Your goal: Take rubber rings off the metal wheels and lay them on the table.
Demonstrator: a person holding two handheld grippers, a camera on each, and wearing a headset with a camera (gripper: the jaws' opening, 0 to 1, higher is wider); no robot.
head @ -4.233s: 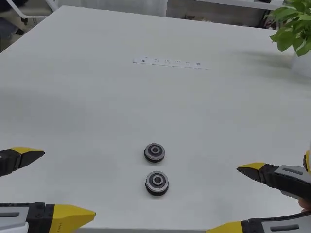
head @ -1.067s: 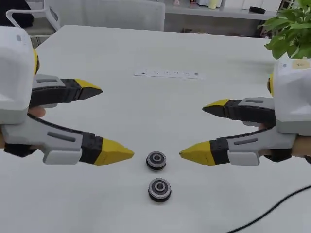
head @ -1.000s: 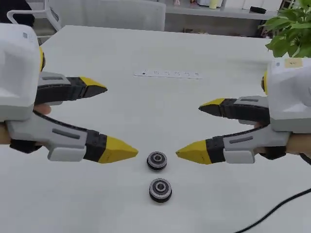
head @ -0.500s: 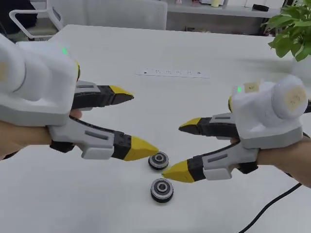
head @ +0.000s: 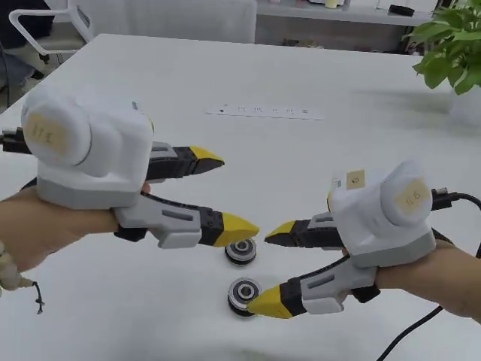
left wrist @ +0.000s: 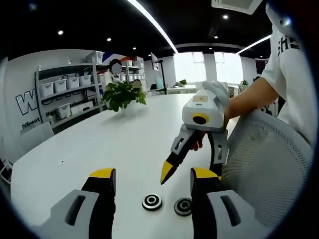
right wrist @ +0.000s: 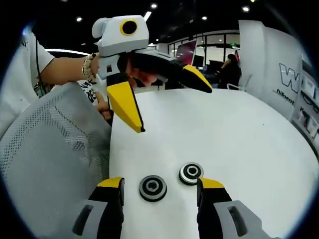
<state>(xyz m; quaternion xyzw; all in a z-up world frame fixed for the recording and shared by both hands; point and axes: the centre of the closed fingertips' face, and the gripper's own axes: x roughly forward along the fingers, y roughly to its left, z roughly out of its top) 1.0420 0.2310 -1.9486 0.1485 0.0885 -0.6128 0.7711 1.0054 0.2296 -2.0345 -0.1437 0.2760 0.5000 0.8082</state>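
Two small metal wheels with black rubber rings lie flat on the white table (head: 338,150), the far wheel (head: 240,252) just behind the near wheel (head: 242,293). My left gripper (head: 233,192) hovers open above and left of the far wheel. My right gripper (head: 261,269) is open and low, its lower fingertip beside the near wheel. The left gripper view looks between the open left gripper (left wrist: 153,177) at the far wheel (left wrist: 152,201) and near wheel (left wrist: 183,205). The open right gripper (right wrist: 159,184) frames the near wheel (right wrist: 153,187), with the far wheel (right wrist: 191,173) beyond.
A white power strip (head: 263,112) lies flat mid-table. A potted plant (head: 451,45) stands at the back right. A black cable (head: 421,331) trails from the right gripper across the table's front right. A mesh chair back (right wrist: 50,159) is by the table's near edge.
Both grippers have come down and inward over the wheels. The right gripper has dropped lowest, to beside the near wheel. The wheels have not moved.
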